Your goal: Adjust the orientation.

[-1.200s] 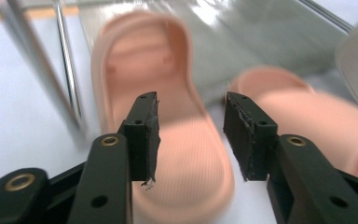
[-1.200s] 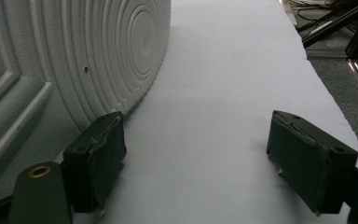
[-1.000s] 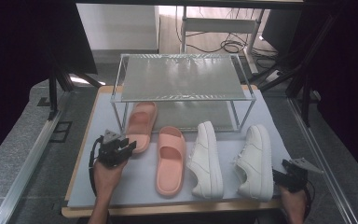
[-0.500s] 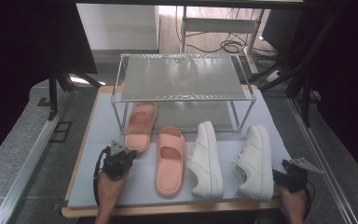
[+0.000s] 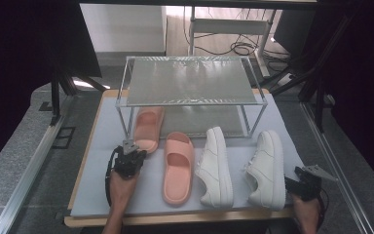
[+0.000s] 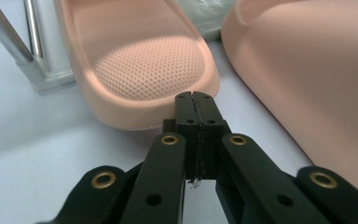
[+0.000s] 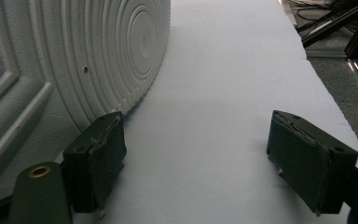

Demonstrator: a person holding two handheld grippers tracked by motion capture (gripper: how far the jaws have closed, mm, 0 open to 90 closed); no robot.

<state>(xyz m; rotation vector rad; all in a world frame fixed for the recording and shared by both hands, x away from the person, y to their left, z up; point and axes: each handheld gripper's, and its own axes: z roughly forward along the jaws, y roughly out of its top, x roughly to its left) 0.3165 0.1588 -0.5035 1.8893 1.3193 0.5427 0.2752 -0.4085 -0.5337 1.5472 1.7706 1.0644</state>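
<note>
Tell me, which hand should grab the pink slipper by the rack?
Probably the left. The left gripper sits right at that pink slipper, jaws shut. The right gripper is open beside the white shoe.

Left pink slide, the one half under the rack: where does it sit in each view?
High view: left pink slide, left of centre, toe under the rack, heel by the left gripper.
Left gripper view: top centre, heel rim just beyond the shut jaws.
Right gripper view: not in it.
Shared landmark: second pink slide.

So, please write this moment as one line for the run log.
left gripper: shut, at heel of pink slipper | right gripper: open, beside white sneaker | rack: bare
</note>
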